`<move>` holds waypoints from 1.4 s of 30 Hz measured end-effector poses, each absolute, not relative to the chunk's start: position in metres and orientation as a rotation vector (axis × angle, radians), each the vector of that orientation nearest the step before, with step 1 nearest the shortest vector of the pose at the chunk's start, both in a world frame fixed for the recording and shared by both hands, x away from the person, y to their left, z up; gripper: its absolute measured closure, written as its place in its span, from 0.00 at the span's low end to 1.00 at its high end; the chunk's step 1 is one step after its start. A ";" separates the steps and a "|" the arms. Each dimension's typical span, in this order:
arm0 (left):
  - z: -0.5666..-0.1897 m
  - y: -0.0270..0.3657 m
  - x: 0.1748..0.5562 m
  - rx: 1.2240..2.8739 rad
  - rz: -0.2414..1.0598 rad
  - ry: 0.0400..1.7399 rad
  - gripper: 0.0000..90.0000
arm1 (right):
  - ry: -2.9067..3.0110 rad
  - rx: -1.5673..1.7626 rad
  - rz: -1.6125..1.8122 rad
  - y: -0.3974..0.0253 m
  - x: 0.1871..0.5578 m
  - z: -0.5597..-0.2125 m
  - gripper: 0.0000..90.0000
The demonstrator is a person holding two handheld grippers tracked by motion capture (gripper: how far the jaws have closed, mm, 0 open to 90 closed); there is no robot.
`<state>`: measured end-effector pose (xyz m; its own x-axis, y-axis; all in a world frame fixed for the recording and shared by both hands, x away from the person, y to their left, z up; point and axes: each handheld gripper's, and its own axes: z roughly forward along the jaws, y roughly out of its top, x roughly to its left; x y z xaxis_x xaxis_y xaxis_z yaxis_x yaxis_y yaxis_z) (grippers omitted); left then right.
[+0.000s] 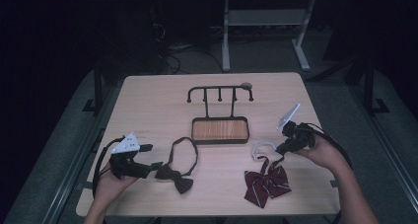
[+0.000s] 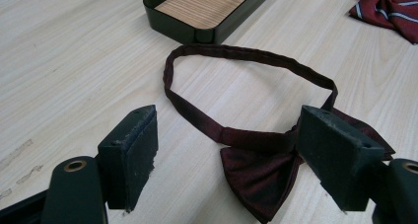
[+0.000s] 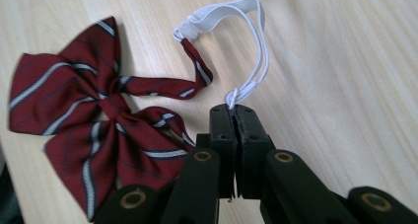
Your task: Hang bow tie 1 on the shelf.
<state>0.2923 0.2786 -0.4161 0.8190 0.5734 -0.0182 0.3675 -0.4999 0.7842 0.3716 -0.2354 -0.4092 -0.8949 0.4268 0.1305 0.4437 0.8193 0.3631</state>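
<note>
High view, tray [image 1: 220, 130] between bow ties

In the left gripper view, the right finger [image 2: 340, 155] covered one wing of the dark bow tie [image 2: 261, 177], and the striped bow tie [image 2: 389, 9] ran off the upper right corner. In the right gripper view, the fingers [image 3: 224, 135] hid the striped bow's lower right tail and the white elastic's [image 3: 256, 51] pinched end.

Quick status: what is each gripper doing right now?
Left gripper: open, jaws on either side of the dark bow tie, not clamped.
Right gripper: shut on the white elastic strap of the striped bow tie.
</note>
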 end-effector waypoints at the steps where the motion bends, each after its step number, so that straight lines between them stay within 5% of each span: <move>1: -0.416 0.279 0.292 2.149 0.307 0.690 0.26 | -2.956 -0.697 -0.615 -0.235 0.371 -0.407 0.97; 42: -0.416 0.280 0.293 2.148 0.309 0.687 0.26 | -3.002 -0.484 -0.777 -0.210 0.369 -0.319 0.97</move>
